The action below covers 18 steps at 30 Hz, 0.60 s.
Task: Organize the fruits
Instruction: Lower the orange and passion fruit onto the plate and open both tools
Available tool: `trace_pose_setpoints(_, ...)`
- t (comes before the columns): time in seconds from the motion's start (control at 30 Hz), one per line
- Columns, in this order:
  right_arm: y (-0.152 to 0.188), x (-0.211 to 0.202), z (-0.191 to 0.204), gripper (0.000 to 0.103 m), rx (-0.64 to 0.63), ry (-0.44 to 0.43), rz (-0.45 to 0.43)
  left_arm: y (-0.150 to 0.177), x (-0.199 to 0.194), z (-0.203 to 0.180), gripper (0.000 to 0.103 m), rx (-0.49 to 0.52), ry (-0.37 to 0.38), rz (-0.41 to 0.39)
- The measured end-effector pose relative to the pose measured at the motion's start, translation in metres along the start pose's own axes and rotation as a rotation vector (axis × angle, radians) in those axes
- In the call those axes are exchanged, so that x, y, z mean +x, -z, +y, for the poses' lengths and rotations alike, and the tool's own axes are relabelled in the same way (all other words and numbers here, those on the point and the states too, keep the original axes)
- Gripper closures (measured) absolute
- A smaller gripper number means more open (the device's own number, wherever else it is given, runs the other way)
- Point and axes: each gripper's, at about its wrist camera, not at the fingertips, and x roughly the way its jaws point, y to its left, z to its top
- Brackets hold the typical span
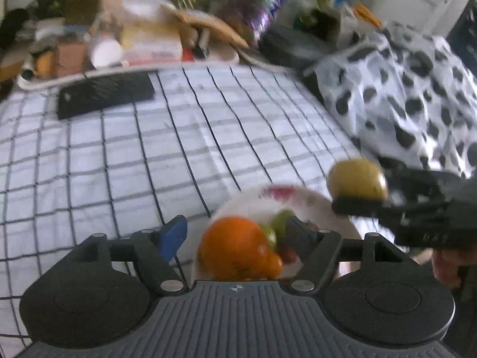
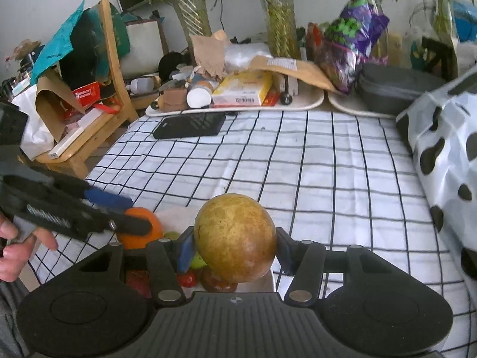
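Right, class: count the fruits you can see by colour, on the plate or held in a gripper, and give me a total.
Yellow-brown: 1, the pear-like fruit held in the right gripper.
Orange: 2, a large orange and a small orange fruit beside it on the plate.
Green: 2, green fruits.
Red: at least 2, red fruits, partly hidden.
Total: 7 visible.

yellow box: barcode on white label, digits too small to read | teal bag: faint print, illegible | brown envelope: white shipping label, text unreadable | no other legible text
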Motion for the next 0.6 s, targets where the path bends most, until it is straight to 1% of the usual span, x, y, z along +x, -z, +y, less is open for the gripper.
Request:
trace_pose_setpoints(0.07, 0.001, 0.002, -0.001, 0.046, 0.005, 0.002, 0.013, 0.000, -0.004, 0.001, 0.031, -0.016, 0.001, -0.016)
trace_pose_setpoints(0.13, 0.002, 0.005, -0.001, 0.046, 0.015, -0.004, 0.032, 0.000, -0.005, 0.000, 0.031, -0.019, -0.014, -0.019)
trace_pose_setpoints(0.27, 0.003, 0.014, 0.001, 0.044, 0.026, -0.015, 0.095, 0.004, -0.009, -0.007, 0.031, 0.010, -0.046, -0.024)
trace_pose_setpoints(0.3, 0.004, 0.016, 0.000, 0.040, 0.037, -0.018, 0.101, 0.005, -0.010, -0.009, 0.031, 0.013, -0.048, -0.028)
trace_pose_setpoints(0.33, 0.004, 0.014, -0.001, 0.022, 0.047, -0.024, 0.092, 0.007, -0.012, -0.011, 0.031, 0.016, -0.051, -0.035)
trace_pose_setpoints(0.37, 0.004, 0.009, 0.000, 0.012, 0.046, -0.022, 0.066, 0.009, -0.015, -0.013, 0.031, 0.021, -0.055, -0.044)
trace_pose_setpoints(0.4, 0.005, 0.003, 0.002, 0.000, 0.036, -0.006, 0.031, 0.011, -0.018, -0.016, 0.031, 0.026, -0.061, -0.051)
trace_pose_setpoints(0.43, 0.006, -0.004, 0.004, 0.000, 0.022, 0.013, -0.002, 0.014, -0.021, -0.019, 0.031, 0.032, -0.072, -0.060)
trace_pose_setpoints(0.47, 0.007, -0.009, 0.005, 0.000, 0.009, 0.031, -0.016, 0.017, -0.024, -0.022, 0.031, 0.037, -0.087, -0.070)
trace_pose_setpoints(0.6, 0.019, -0.026, 0.012, 0.000, 0.000, 0.075, -0.028, 0.027, -0.037, -0.033, 0.031, 0.037, -0.121, -0.094)
